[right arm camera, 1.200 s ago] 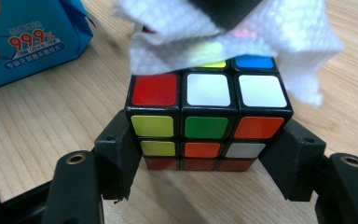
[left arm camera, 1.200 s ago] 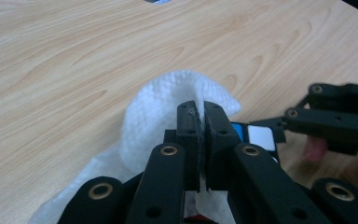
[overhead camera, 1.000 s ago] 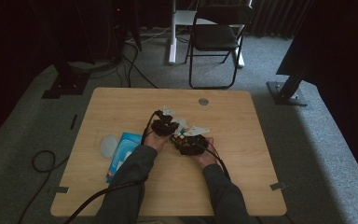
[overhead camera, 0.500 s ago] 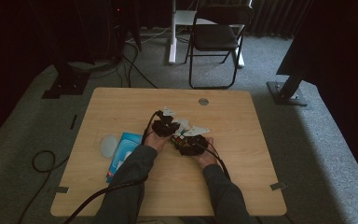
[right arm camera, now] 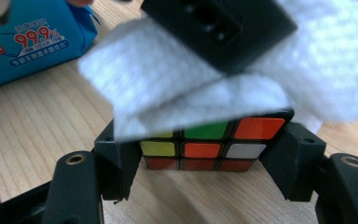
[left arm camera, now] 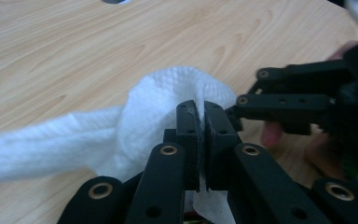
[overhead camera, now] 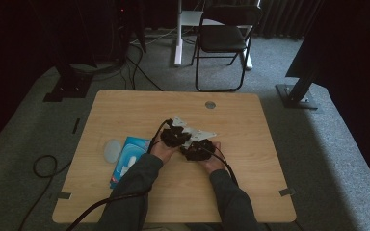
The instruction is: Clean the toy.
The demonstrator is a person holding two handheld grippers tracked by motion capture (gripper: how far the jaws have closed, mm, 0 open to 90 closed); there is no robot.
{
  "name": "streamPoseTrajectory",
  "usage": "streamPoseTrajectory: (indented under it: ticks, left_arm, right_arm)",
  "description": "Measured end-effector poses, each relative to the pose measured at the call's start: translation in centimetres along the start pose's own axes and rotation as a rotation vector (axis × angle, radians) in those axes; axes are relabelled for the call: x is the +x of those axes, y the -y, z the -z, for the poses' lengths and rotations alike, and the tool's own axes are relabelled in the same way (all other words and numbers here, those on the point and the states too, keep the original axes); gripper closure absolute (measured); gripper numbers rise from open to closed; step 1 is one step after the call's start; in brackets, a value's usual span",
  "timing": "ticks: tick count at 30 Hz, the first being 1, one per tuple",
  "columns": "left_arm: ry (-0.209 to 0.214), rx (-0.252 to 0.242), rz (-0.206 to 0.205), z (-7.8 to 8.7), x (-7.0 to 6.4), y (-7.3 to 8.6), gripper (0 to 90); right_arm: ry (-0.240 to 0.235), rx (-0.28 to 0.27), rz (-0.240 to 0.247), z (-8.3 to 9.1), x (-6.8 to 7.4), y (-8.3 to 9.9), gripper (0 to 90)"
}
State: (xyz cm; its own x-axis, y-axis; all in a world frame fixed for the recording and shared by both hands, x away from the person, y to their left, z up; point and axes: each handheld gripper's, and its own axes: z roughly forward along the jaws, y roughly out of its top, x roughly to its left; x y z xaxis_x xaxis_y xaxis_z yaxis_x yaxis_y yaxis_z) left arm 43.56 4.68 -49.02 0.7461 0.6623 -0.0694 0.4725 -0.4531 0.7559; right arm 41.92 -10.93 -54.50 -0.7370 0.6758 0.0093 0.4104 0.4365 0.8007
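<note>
A white wet wipe [left arm camera: 154,105] is pinched between the jaws of my left gripper [left arm camera: 200,109], which is shut on it. In the right gripper view the same wipe [right arm camera: 223,79] drapes over the top of a puzzle cube [right arm camera: 205,149] with green, orange, yellow, white and red stickers. My right gripper [right arm camera: 205,163] is shut on the cube, one jaw on each side. The left gripper's black tip presses the wipe down onto the cube. In the high view both grippers [overhead camera: 174,136] [overhead camera: 197,149] meet at the table's middle.
A blue pack of wet wipes [overhead camera: 127,156] lies left of the hands, with a round translucent lid [overhead camera: 111,149] beside it. The wooden table [overhead camera: 139,108] has a round grommet [overhead camera: 210,104] near its far edge. A folding chair [overhead camera: 221,41] stands beyond it.
</note>
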Motion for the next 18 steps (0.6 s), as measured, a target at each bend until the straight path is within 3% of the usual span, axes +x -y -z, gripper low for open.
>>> streamPoseTrajectory:
  ticks: [6,11,18]
  left_arm:
    - [0.024,-0.007,0.010,0.4,-0.1,0.4,87.1]
    - [0.054,0.009,-0.012,0.8,-0.3,0.6,87.1]
    - [0.044,0.034,-0.035,1.8,-0.4,1.1,87.1]
  right_arm:
    - [-0.007,0.000,0.010,0.0,0.1,0.0,34.0]
    - [-0.009,0.000,0.010,0.0,0.1,0.0,34.1]
    - [-0.007,0.000,0.011,0.0,0.1,0.0,34.1]
